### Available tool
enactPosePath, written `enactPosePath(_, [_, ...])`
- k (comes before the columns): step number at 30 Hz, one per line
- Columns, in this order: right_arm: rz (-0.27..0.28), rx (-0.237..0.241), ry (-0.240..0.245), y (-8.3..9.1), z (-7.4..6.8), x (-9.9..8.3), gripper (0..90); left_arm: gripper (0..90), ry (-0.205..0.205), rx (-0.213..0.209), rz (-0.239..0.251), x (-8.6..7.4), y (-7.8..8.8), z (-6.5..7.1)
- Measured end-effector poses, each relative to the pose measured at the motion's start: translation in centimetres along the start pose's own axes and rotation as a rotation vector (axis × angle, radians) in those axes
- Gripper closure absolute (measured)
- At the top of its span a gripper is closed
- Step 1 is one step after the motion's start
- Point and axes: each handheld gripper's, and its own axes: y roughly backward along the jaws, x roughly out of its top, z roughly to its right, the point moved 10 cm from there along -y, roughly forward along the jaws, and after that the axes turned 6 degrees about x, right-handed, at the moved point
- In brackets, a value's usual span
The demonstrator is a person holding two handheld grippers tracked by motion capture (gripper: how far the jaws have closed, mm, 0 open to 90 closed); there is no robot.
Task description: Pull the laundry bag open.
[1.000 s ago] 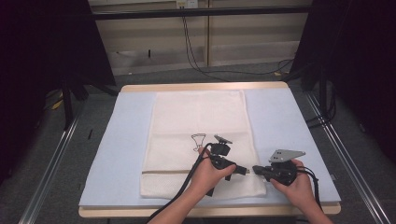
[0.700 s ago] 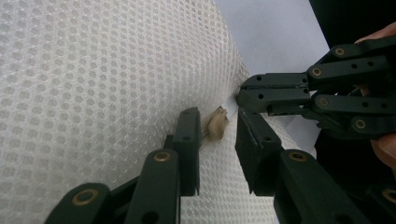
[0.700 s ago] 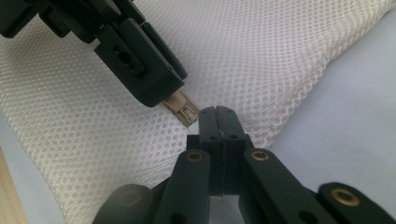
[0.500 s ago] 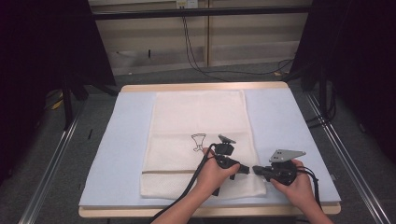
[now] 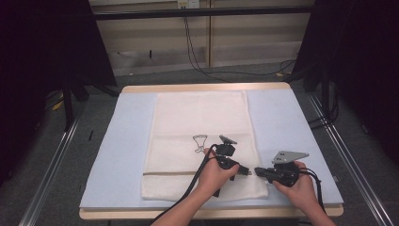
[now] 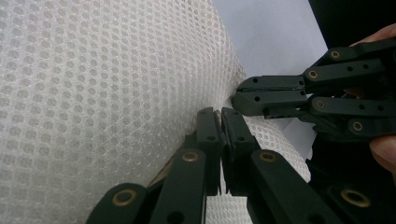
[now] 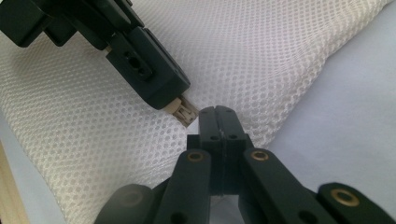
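blue table | left gripper jaws just clamped on zipper pull | right gripper jaws pinch mesh bag

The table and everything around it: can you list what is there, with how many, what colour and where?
Mesh laundry bag: one, white, flat on the middle of the pad, a small dark drawing on it.
Zipper pull: one, cream, at the bag's near right edge.
Pad: one, pale blue, covering the table.
Table: one, light wood, edges showing.
Cables: several, black, on the floor behind.
Left gripper: one, black, shut on the zipper pull; its jaws have just been closing.
Right gripper: one, black, shut on the bag's mesh.
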Motion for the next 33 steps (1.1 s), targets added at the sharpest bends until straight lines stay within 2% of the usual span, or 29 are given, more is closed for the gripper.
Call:
enactPosePath(2, [0.005, -0.001, -0.006, 0.0, 0.0, 0.0, 90.0, 87.3, 0.007, 0.001, 0.005, 0.0, 0.0, 0.1])
enactPosePath(3, [0.006, -0.003, -0.003, 0.0, 0.0, -0.1, 90.0, 87.3, -0.003, -0.002, -0.002, -0.1, 0.1, 0.0])
enactPosePath(4, [0.007, -0.005, 0.002, 0.0, 0.0, -0.1, 90.0, 87.3, 0.019, 0.004, 0.009, 0.0, 0.0, 0.0])
enactPosePath(6, [0.009, -0.004, -0.001, 0.0, 0.0, -0.1, 90.0, 87.3, 0.005, -0.005, -0.003, -0.2, 0.2, -0.1])
enactPosePath(8, [0.010, -0.002, -0.003, 0.0, 0.0, -0.1, 90.0, 87.3, 0.025, 0.006, 0.011, -0.1, 0.1, -0.1])
enactPosePath(10, [0.010, -0.001, -0.006, 0.1, 0.0, -0.1, 90.0, 87.4, 0.025, -0.009, 0.001, -0.2, 0.3, 0.0])
enactPosePath(12, [0.011, 0.000, -0.009, 0.1, 0.0, -0.1, 90.0, 87.4, 0.013, 0.002, -0.005, -0.2, 0.4, -0.2])
enactPosePath(13, [0.011, 0.000, -0.009, 0.1, 0.0, -0.1, 90.0, 87.4, 0.032, -0.001, 0.003, -0.1, 0.5, -0.1])
enactPosePath(14, [0.009, -0.001, -0.008, 0.1, 0.0, -0.1, 90.0, 87.4, 0.017, -0.004, -0.013, -0.3, 0.7, -0.3])
enactPosePath(17, [0.010, 0.002, -0.007, 0.1, 0.0, -0.1, 90.0, 87.4, 0.023, 0.005, -0.003, -0.3, 1.1, -0.7])
enactPosePath(18, [0.012, 0.002, -0.010, 0.1, 0.0, -0.1, 90.0, 87.4, 0.022, -0.008, -0.004, -0.4, 1.2, -0.6])
enactPosePath(19, [0.012, 0.003, -0.009, 0.1, 0.0, -0.1, 90.0, 87.4, 0.044, 0.004, 0.007, -0.3, 1.2, -0.6])
enactPosePath(21, [0.012, 0.005, -0.011, 0.1, 0.1, -0.2, 90.0, 87.4, 0.020, 0.006, -0.003, -0.5, 1.4, -0.9])
enactPosePath(22, [0.013, 0.005, -0.011, 0.1, 0.1, -0.1, 90.0, 87.4, 0.042, -0.007, 0.005, -0.4, 1.5, -0.7])
enactPosePath(23, [0.012, 0.006, -0.012, 0.1, 0.1, -0.1, 90.0, 87.4, 0.021, 0.008, -0.003, -0.5, 1.6, -1.1])
enactPosePath(26, [0.013, 0.004, -0.012, 0.1, 0.0, -0.2, 90.0, 87.4, 0.047, -0.012, -0.001, -0.6, 1.8, -1.1])
enactPosePath(27, [0.013, 0.005, -0.015, 0.1, 0.1, -0.2, 90.0, 87.4, 0.034, -0.003, 0.002, -0.6, 1.9, -1.3])
enactPosePath(29, [0.015, 0.009, -0.020, 0.1, 0.1, -0.2, 90.0, 87.4, 0.049, -0.015, 0.006, -0.6, 2.0, -1.1])
enactPosePath(30, [0.015, 0.009, -0.019, 0.1, 0.1, -0.2, 90.0, 87.4, 0.033, -0.003, -0.003, -0.7, 2.1, -1.3])
enactPosePath(31, [0.015, 0.010, -0.020, 0.1, 0.1, -0.2, 90.0, 87.4, 0.064, -0.004, 0.019, -0.5, 2.0, -1.2])
enactPosePath(33, [0.014, 0.006, -0.019, 0.1, 0.0, -0.2, 90.0, 87.3, 0.050, -0.013, 0.003, -0.7, 2.2, -1.3])
